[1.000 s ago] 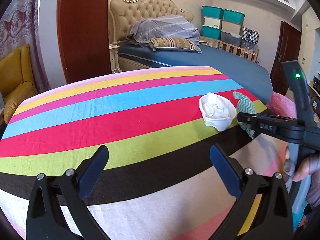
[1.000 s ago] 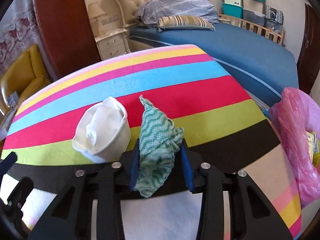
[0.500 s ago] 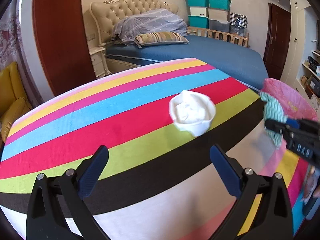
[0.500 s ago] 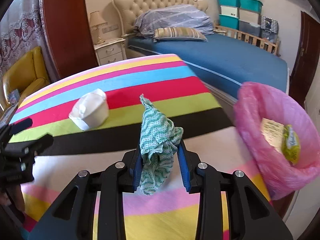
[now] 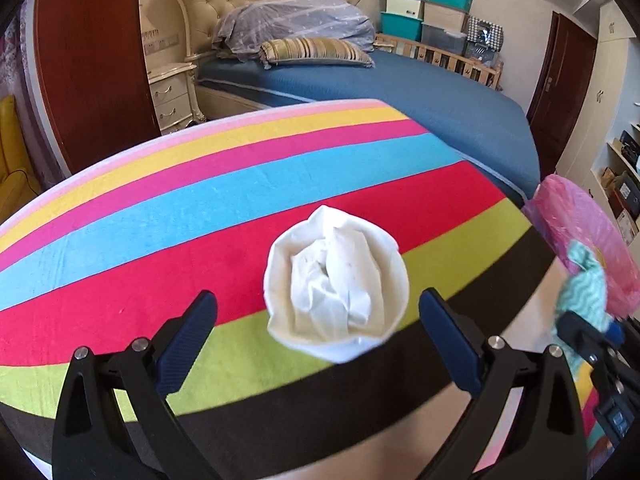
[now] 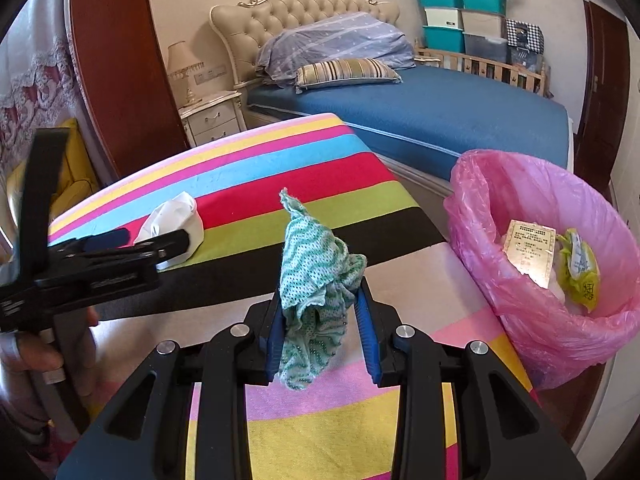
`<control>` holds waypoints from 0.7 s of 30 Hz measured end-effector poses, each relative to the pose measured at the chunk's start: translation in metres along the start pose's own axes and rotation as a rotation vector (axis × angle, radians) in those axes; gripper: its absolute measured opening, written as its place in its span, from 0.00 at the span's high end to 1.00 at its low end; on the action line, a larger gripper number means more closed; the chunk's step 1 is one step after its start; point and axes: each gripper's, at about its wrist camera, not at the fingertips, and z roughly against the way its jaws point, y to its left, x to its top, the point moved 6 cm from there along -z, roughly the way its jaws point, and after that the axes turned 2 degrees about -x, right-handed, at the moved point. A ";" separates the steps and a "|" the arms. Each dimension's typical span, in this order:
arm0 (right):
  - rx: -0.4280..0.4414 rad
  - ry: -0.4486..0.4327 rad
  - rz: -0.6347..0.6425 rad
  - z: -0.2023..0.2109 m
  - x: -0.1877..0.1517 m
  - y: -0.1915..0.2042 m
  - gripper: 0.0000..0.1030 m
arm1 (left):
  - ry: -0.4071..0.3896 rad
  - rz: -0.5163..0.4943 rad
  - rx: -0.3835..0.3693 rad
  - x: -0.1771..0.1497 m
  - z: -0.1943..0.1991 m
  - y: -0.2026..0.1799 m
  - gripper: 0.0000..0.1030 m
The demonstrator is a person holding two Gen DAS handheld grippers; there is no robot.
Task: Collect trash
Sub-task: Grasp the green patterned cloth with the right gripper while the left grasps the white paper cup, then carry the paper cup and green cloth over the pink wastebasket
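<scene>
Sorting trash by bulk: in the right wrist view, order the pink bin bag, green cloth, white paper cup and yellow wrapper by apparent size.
1. pink bin bag
2. green cloth, though inflated by nearness
3. white paper cup, partly hidden and farther
4. yellow wrapper

Both views are brightly and evenly lit by daylight; the source is not visible. Colours are saturated on the rainbow-striped cloth tabletop (image 5: 168,216), with no harsh glare. A soft shadow lies beneath the crumpled white paper cup (image 5: 336,292). Fisheye distortion bows the table edge and the dark red wooden door (image 6: 604,92); black vignetting fills all corners. The teal-and-white woven rag (image 5: 584,292) and translucent pink plastic bin liner (image 5: 592,232) are motion-blurred in the left wrist view; the right wrist view is sharp.
</scene>
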 end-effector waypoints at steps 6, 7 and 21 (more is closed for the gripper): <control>0.001 -0.003 0.002 -0.001 0.002 -0.001 0.69 | 0.021 -0.002 -0.014 0.005 -0.007 -0.001 0.27; 0.001 -0.002 0.002 -0.001 0.002 -0.001 0.69 | 0.027 -0.002 -0.022 0.005 -0.008 -0.001 0.39; -0.007 0.008 0.034 -0.005 0.003 0.008 0.69 | -0.101 -0.080 0.003 -0.034 0.053 -0.018 0.43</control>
